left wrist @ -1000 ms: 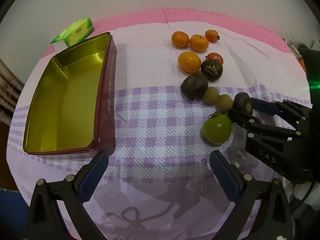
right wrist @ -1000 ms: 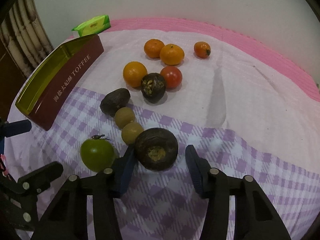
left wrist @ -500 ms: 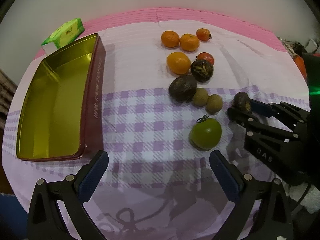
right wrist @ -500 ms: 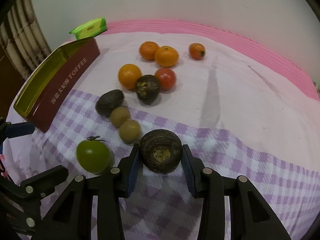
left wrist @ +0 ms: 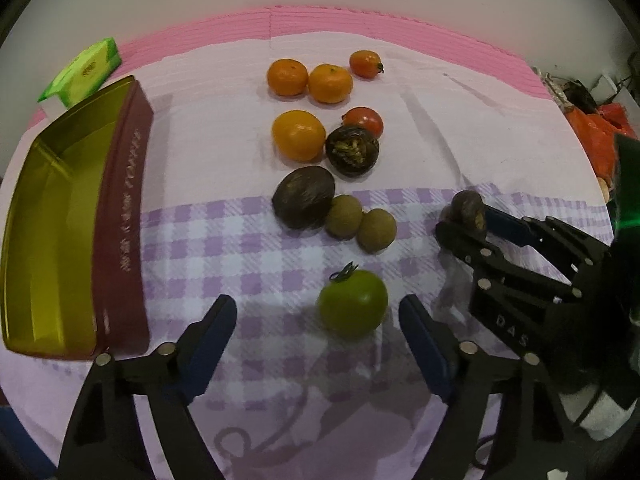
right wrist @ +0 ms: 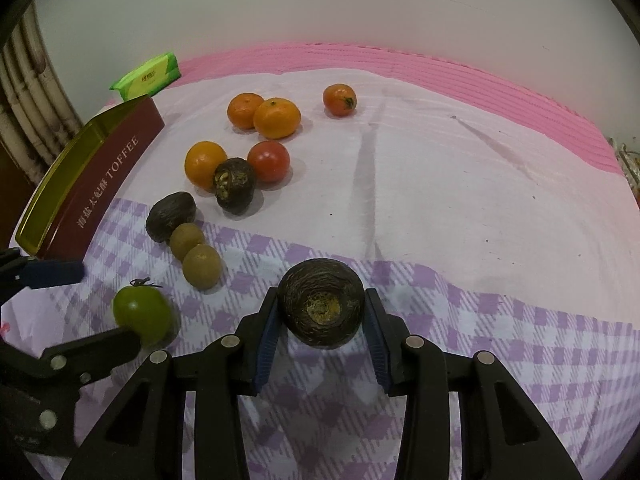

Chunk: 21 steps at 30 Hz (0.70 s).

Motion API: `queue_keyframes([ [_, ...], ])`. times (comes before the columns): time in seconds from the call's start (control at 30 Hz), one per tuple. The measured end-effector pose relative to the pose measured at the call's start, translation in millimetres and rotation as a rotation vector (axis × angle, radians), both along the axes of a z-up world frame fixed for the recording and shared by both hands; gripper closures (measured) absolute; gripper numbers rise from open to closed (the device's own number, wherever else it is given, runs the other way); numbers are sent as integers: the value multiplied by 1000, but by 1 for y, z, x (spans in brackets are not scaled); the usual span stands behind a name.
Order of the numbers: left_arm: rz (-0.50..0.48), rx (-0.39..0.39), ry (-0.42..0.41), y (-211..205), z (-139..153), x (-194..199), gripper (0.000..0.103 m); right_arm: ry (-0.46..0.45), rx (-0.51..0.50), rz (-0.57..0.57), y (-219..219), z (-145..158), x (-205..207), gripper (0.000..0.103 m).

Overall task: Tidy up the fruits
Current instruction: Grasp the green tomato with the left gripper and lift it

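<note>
Tin: the open toffee tin (left wrist: 64, 216) lies along the left edge of the cloth-covered table (left wrist: 460, 128), gold inside and holding nothing that shows; it is probably where the fruit is meant to go.
Tissue pack: a green pack (left wrist: 82, 72) sits past the tin's far end, at the far-left corner.
Left gripper: the left gripper (left wrist: 316, 332) points steeply down near the front edge, and its jaws are closing with the green tomato (left wrist: 353, 303) between them, nearer the right finger; the pads do not yet press it, so this looks like the start of a pick.
Middle cluster: a dark oval fruit (left wrist: 304, 203) touches two small brown fruits (left wrist: 360, 222) in a row; beyond them lie an orange (left wrist: 298, 134), a dark round fruit (left wrist: 352, 150) and a red tomato (left wrist: 365, 120), close together.
Far row: two mandarins (left wrist: 310, 80) touch, with a small red-orange fruit (left wrist: 365, 64) just beside them.
Right gripper: the right gripper (right wrist: 320, 330) has both pads clamped on a dark rough fruit (right wrist: 321, 302), stem scar facing the camera; whether it is off the cloth I cannot tell.
Judgement: each hand takes one fruit, likely so both can go to the tin together.
</note>
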State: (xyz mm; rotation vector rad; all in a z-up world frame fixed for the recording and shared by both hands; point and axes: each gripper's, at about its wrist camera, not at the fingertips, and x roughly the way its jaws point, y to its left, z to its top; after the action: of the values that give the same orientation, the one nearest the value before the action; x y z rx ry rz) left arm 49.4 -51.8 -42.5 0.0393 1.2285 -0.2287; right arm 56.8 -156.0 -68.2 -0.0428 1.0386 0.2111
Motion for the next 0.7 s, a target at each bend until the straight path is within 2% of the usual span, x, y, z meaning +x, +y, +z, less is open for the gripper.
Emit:
queue_keyframes([
  [0.27,-5,-39,51,-3,-15,10,49,-3,7,-2,-5,1,-3,62],
  [0.43,-15,-51,45,-3,-14,10,59,-3,5,-2,-4,0,-2,62],
  [0.5,-17,-59,44,-4,-14,10,68,-3,2,-2,-4,1,-2,62],
  [0.7,-18,-64,56,0,-12,6,69,-5,-6,-2,-2,1,-2,61],
])
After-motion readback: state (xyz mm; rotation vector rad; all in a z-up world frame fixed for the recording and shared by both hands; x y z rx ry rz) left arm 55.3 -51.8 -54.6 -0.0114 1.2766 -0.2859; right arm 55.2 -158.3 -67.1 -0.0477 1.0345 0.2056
